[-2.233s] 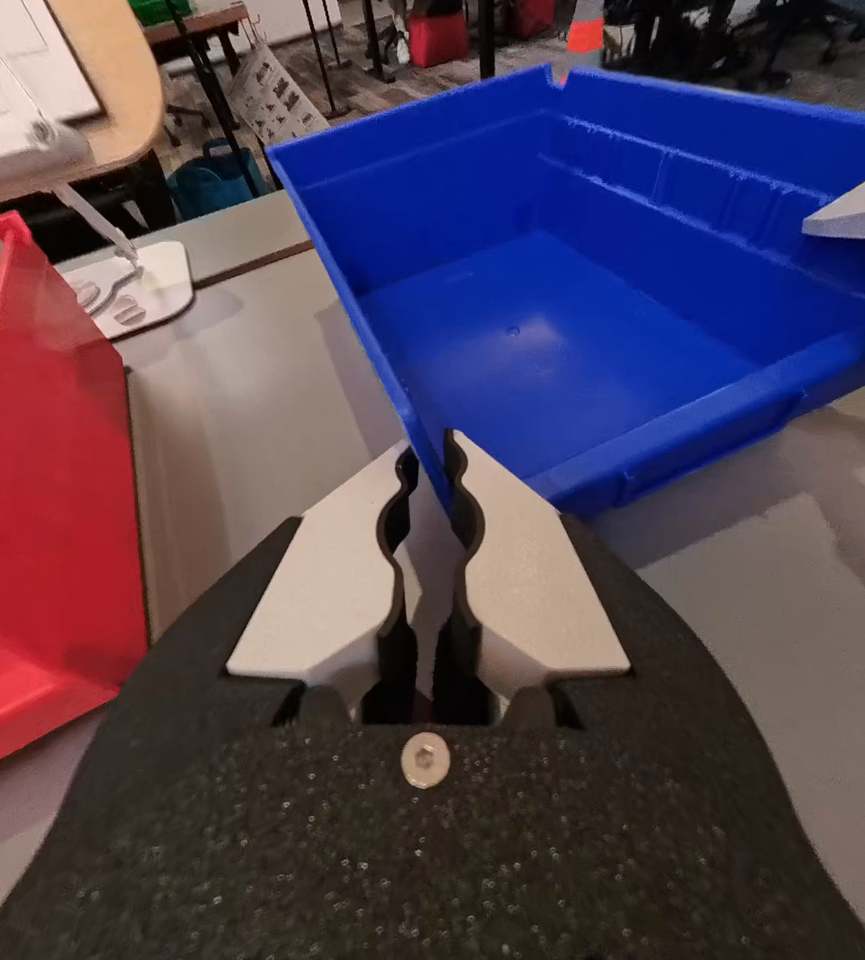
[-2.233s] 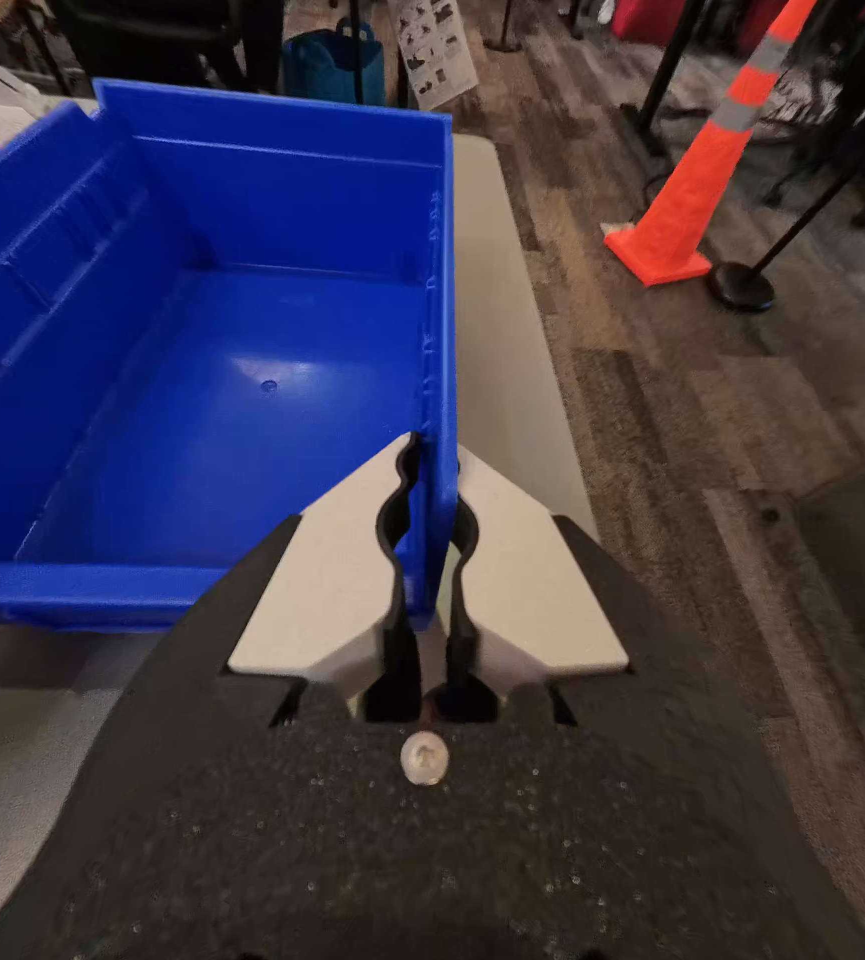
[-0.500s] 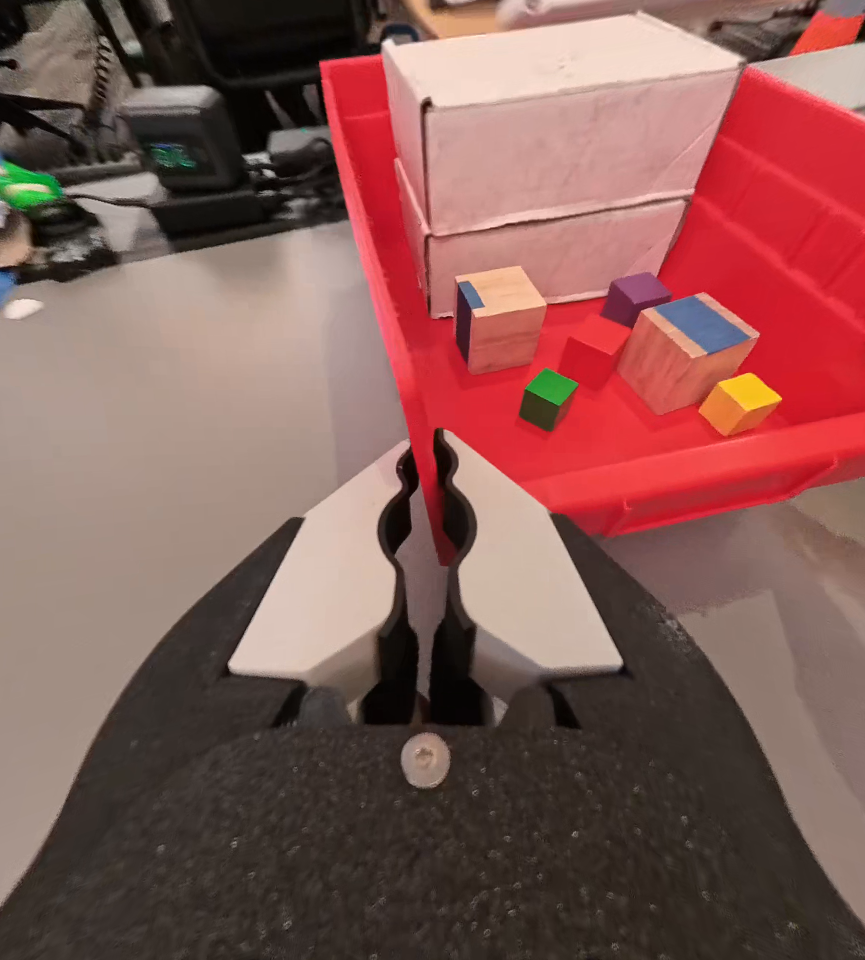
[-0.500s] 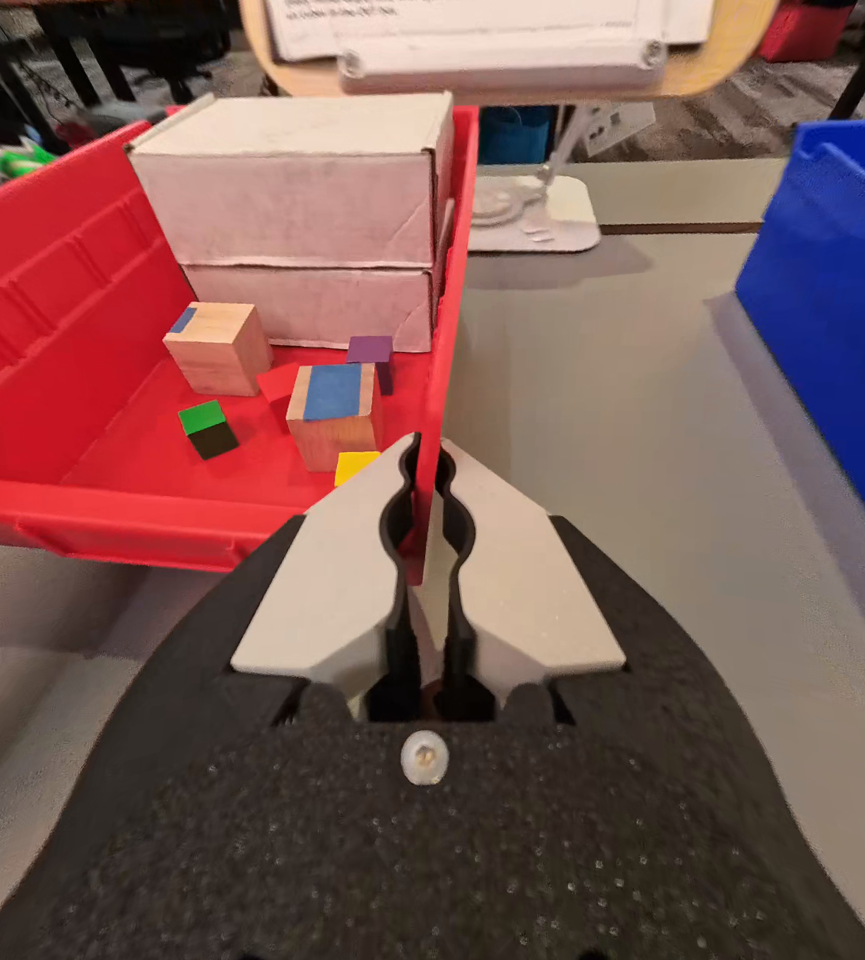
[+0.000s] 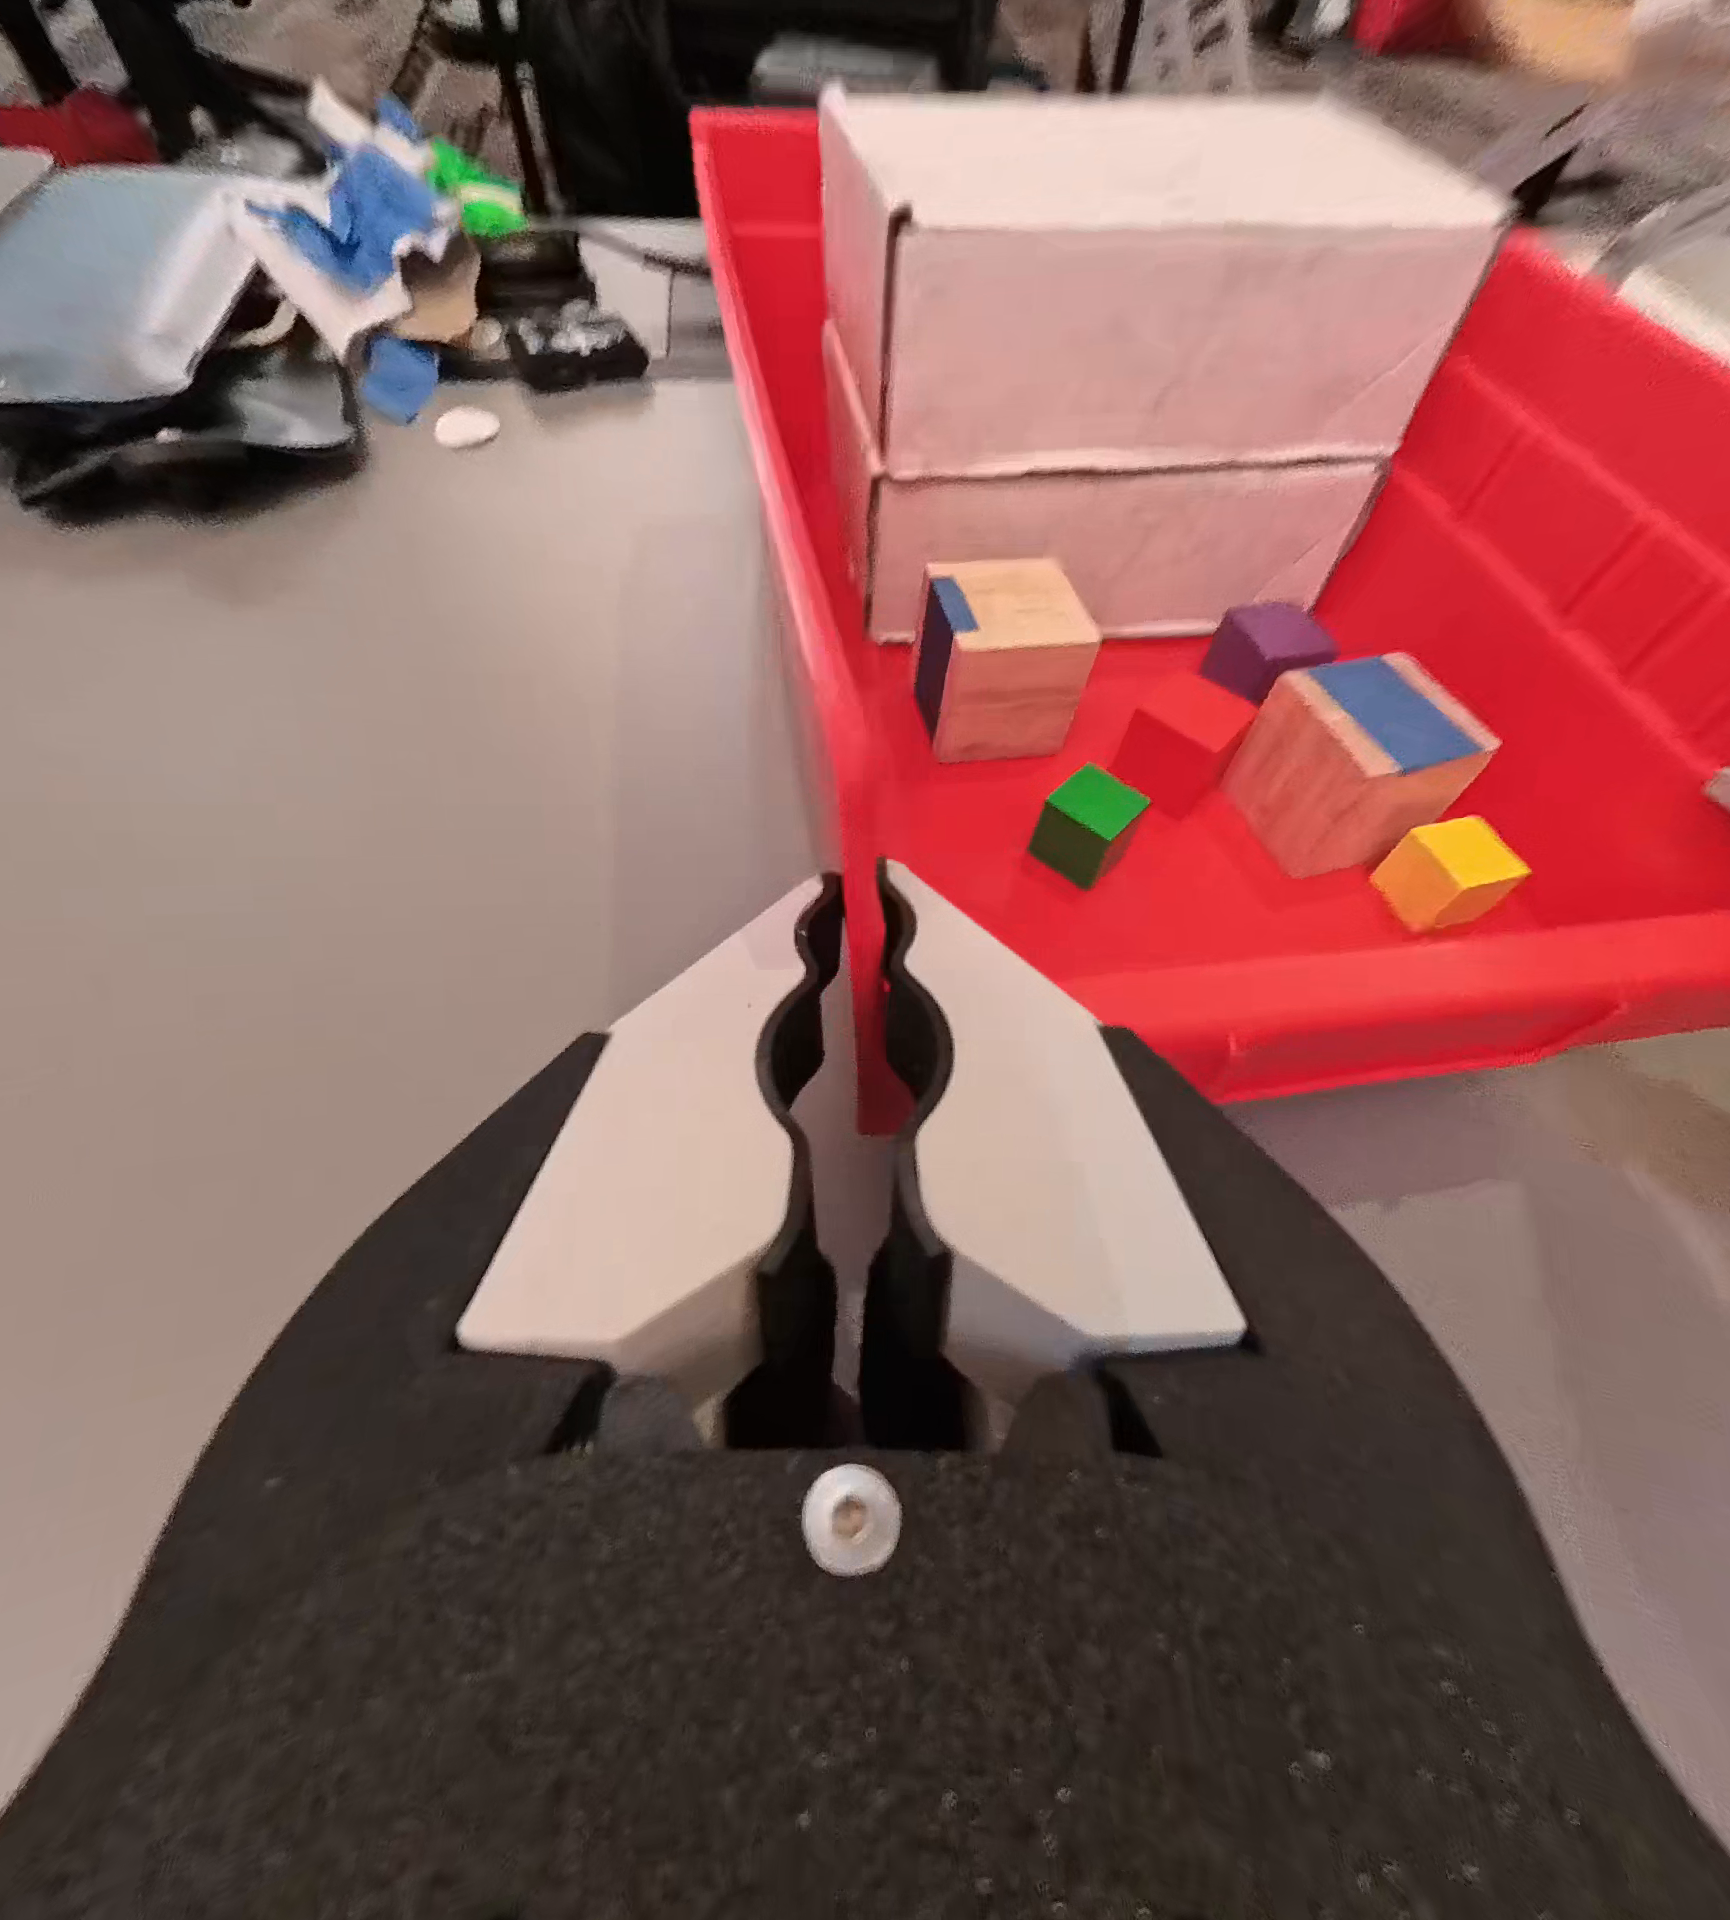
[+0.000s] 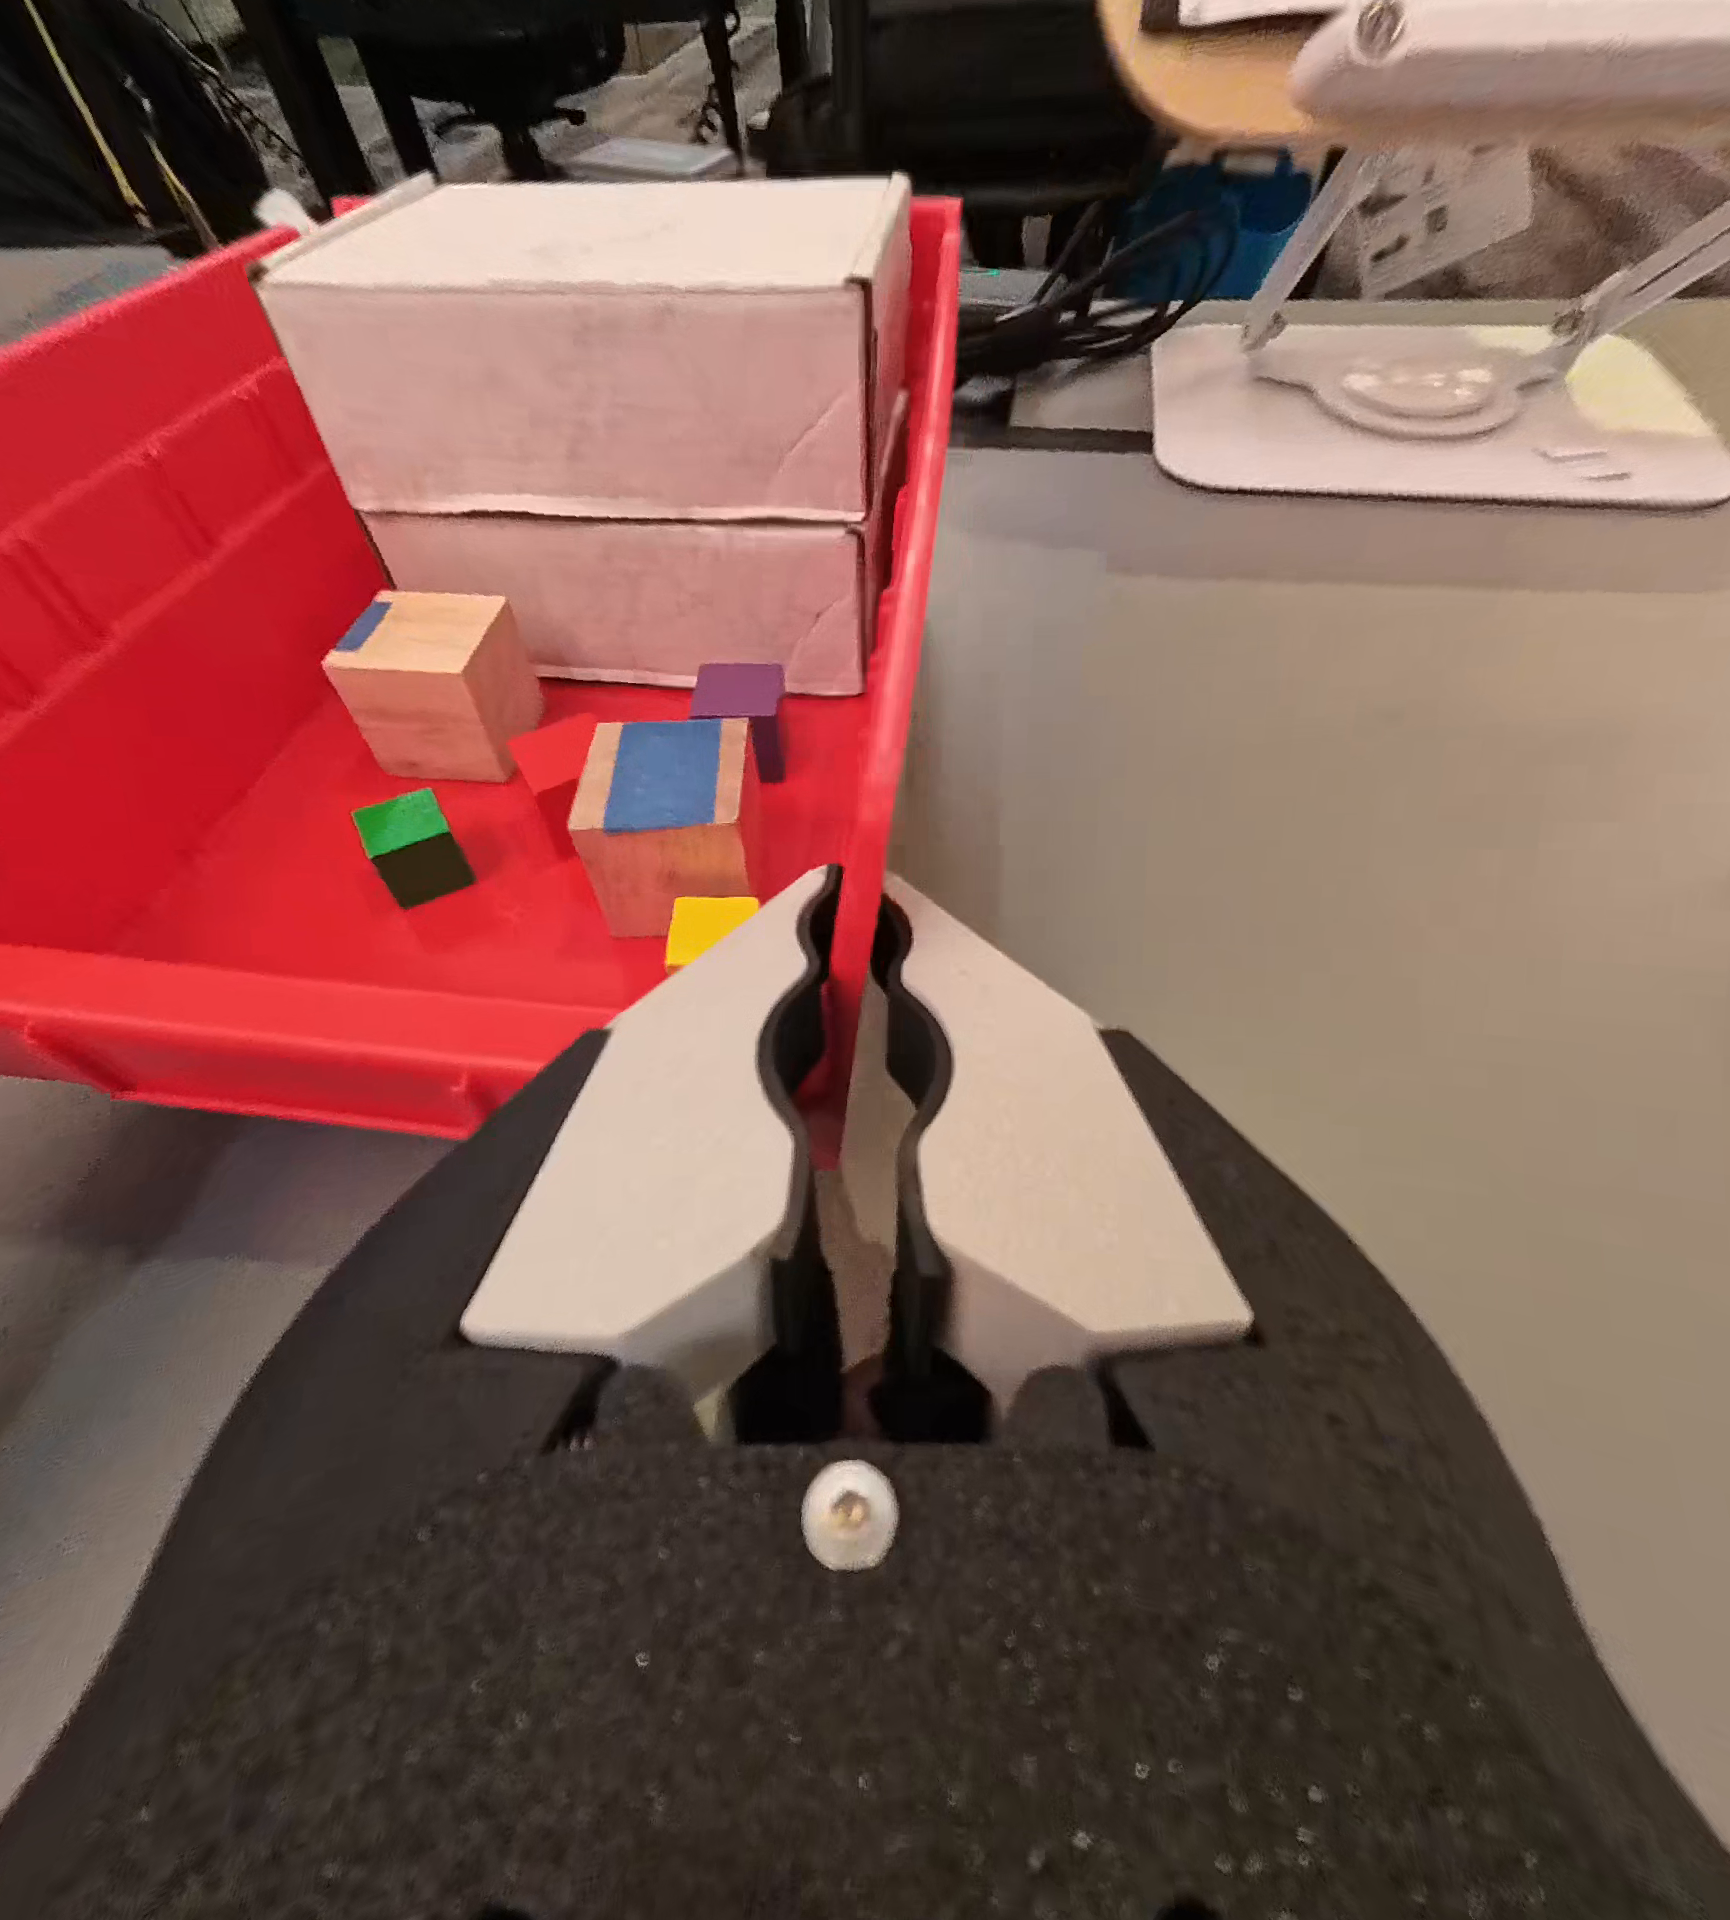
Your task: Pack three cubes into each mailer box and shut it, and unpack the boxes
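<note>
Both tongs are clamping red bin (image 5: 1619, 582) walls: left tongs (image 5: 862, 894), right tongs (image 6: 859, 891). Packing isn't starting yet: six cubes (image 5: 1087, 823) lying loose beside two stacked, closed boxes (image 5: 1152, 312).

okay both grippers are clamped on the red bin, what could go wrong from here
1. Each gripper, left and right, pinches only a thin side wall of the red bin; a wall could slip out and the bin drop or twist.
2. The two stacked boxes and loose cubes, such as the yellow cube, could slide or topple if the bin tilts.
</note>
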`<state>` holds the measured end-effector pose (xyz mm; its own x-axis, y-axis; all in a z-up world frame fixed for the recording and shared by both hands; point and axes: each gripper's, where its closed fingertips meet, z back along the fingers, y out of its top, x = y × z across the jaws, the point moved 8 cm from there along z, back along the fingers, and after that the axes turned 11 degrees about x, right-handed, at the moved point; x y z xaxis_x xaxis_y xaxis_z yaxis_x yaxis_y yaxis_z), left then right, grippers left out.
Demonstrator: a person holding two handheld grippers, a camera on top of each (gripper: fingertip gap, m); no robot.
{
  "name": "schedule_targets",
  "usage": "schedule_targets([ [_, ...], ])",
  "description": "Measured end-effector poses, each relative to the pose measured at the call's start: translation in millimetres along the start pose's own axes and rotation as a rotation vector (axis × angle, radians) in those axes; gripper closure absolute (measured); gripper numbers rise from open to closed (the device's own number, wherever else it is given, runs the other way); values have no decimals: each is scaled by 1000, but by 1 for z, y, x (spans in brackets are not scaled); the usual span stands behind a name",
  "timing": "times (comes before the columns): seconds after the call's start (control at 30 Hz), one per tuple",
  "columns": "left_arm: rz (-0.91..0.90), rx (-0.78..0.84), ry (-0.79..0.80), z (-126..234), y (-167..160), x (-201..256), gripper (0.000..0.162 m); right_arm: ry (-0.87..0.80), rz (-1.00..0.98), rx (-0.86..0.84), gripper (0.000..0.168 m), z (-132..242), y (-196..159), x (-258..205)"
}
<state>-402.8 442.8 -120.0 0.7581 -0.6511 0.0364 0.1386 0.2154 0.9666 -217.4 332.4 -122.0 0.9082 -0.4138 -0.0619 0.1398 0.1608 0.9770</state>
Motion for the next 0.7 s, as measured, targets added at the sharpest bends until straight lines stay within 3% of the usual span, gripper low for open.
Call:
schedule_targets([
  [0.17,-23,-67,85,-4,-8,3,160,117,-99,-19,160,-1,-12,4],
  [0.23,-4,-62,89,-2,-4,5,151,210,-133,-50,155,6,-7,10],
  [0.33,124,-19,129,11,16,2,133,424,-221,-111,127,30,5,36],
  [0.47,240,124,161,42,47,2,125,615,-343,-189,111,76,10,109],
  [0.53,290,145,113,53,48,16,124,613,-310,-193,108,95,14,152],
  [0.7,352,63,-35,66,26,73,124,414,-201,-34,103,135,36,267],
])
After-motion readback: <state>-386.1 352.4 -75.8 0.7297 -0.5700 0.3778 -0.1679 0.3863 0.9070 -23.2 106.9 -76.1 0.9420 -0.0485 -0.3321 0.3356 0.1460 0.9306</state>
